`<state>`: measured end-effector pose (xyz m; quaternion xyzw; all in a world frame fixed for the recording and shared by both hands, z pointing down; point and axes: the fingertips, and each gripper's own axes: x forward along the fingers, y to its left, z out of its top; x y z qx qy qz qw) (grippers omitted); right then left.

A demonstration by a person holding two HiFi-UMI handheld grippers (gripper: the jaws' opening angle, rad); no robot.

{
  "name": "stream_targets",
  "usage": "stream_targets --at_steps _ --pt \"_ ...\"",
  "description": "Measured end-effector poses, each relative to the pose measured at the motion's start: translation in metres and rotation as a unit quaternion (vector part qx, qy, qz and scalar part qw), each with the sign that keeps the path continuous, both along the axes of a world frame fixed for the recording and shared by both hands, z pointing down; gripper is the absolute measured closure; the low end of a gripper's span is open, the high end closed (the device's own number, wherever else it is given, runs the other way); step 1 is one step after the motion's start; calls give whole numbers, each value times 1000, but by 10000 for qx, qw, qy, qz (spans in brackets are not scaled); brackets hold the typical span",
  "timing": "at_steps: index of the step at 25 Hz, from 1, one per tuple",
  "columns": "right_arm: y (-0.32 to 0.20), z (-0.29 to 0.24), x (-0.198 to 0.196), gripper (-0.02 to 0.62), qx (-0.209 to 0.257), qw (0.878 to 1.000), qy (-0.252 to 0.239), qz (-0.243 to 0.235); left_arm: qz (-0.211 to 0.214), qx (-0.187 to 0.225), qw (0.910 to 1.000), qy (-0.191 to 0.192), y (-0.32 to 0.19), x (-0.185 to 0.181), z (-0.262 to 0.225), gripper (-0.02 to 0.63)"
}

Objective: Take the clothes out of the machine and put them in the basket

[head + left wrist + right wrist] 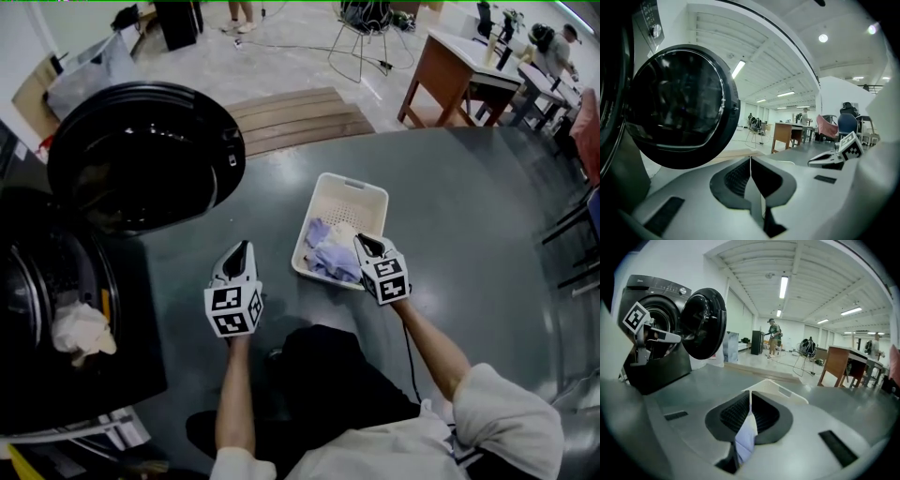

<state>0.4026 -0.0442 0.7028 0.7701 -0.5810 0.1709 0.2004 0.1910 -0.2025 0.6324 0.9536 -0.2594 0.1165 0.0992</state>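
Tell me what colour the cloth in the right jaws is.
Pale lilac. The cloth shows best in the right gripper view.

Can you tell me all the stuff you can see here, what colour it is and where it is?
washing machine: one, black, far left, round door open
cream cloth: one, cream, inside the machine's drum
basket: one, white, on the grey floor, middle
clothes: small pile, pale purple and white, in the basket; number unclear
wooden boards: one set, brown, beyond the basket
desk: one, brown with a white top, upper right
other people: two, far across the room
left tool: one, white and black, shut, empty, between machine and basket
right tool: one, white and black, over the basket, shut on a purple cloth
arms: two, white sleeves, bottom
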Motion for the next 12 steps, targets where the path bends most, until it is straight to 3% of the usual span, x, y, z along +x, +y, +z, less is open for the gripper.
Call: stream_targets --at_steps 6,12 --pt "-58 -19 -52 571 278 9967 -118 -748 -451 117 9989 -58 -20 -48 -8 581" --pt "-123 -40 -126 571 516 9857 -221 -1586 -1123 230 9932 -220 -42 -124 -17 581"
